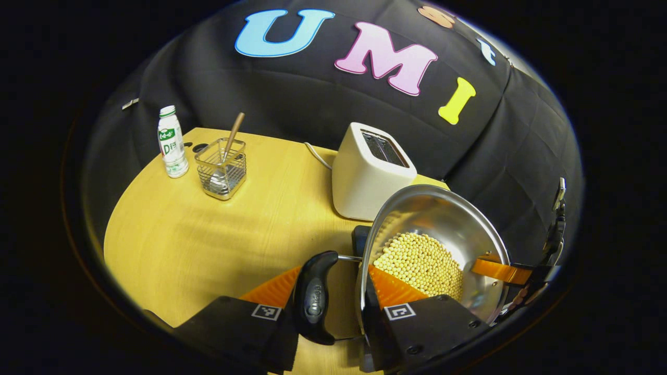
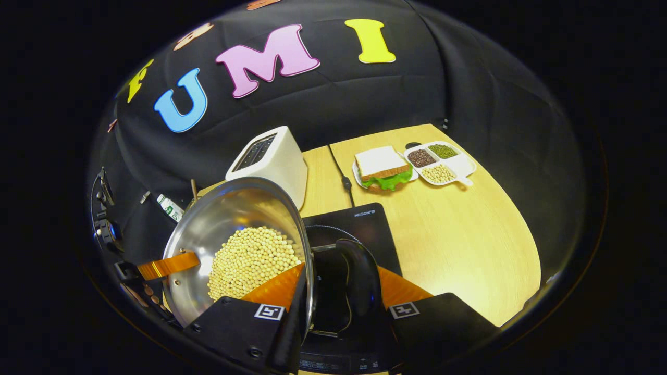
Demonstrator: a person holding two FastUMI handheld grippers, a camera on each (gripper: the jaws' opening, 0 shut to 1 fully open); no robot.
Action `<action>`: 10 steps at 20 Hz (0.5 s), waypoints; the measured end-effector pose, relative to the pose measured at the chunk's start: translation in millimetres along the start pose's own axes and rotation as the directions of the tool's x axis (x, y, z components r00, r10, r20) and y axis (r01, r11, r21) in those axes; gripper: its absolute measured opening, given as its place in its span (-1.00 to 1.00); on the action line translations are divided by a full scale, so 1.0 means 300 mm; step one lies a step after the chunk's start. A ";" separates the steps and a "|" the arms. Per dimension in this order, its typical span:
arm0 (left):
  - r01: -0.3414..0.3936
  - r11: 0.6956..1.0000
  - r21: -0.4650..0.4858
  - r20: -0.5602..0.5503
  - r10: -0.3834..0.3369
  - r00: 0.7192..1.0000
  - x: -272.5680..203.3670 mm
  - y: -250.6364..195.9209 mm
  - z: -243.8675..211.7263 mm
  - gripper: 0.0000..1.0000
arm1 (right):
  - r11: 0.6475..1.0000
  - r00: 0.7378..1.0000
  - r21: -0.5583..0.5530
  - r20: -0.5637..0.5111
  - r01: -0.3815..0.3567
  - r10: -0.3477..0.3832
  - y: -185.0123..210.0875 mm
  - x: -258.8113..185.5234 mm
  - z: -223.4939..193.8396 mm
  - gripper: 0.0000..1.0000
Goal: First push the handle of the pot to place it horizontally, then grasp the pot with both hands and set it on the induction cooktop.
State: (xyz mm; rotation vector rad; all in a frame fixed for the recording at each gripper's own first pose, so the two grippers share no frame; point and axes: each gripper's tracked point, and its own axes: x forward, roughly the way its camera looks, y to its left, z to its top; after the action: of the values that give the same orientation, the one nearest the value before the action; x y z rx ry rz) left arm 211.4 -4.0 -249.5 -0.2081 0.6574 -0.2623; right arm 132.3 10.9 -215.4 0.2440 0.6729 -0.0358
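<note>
Left gripper (image 1: 333, 302): I have it pinching the pot (image 1: 435, 250) at its left handle (image 1: 314, 297), rim between the fingers.

Pot: carried tilted, beans inside, handles out sideways, one per gripper.

Right gripper (image 2: 333, 299): pinching the right handle (image 2: 359, 276).

Induction cooktop (image 2: 365, 226): on the bench (image 2: 458, 239), directly under my right gripper; pot not yet set down, I judge.

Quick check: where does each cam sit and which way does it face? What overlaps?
Left gripper view: rides the left hand-held gripper, looking across the pot at a toaster, bottle and utensil basket; its own two fingers straddle the pot's rim and handle.
Right gripper view: rides the right hand-held gripper, facing the induction cooktop, sandwich and divided dish; its own fingers show.
Shared: pot of beans, toaster, table.
</note>
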 end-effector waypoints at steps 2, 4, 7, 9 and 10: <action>0.005 1.000 -0.001 0.001 -0.005 1.000 0.023 -0.020 -0.004 0.14 | 1.000 1.000 0.003 -0.001 0.007 -0.007 -0.030 0.010 0.006 0.07; 0.007 1.000 0.001 -0.002 -0.007 1.000 0.052 -0.041 -0.011 0.14 | 1.000 1.000 0.001 -0.002 0.010 -0.010 -0.059 0.027 0.008 0.15; 0.005 1.000 -0.006 -0.017 -0.005 1.000 0.090 -0.061 -0.037 0.14 | 1.000 1.000 0.003 -0.016 0.020 -0.019 -0.101 0.053 -0.004 0.16; 0.002 1.000 -0.006 -0.025 -0.003 1.000 0.116 -0.074 -0.050 0.13 | 1.000 0.999 0.002 -0.020 0.026 -0.026 -0.126 0.068 -0.011 0.15; 0.001 1.000 -0.005 -0.024 -0.001 1.000 0.128 -0.081 -0.054 0.14 | 1.000 0.999 0.004 -0.022 0.029 -0.029 -0.138 0.073 -0.014 0.16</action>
State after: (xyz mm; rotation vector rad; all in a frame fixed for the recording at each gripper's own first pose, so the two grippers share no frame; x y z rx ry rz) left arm 226.3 -40.4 -277.6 -0.2107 0.6816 -0.2647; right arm 142.3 -27.4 -241.2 0.2394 0.6986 -0.0624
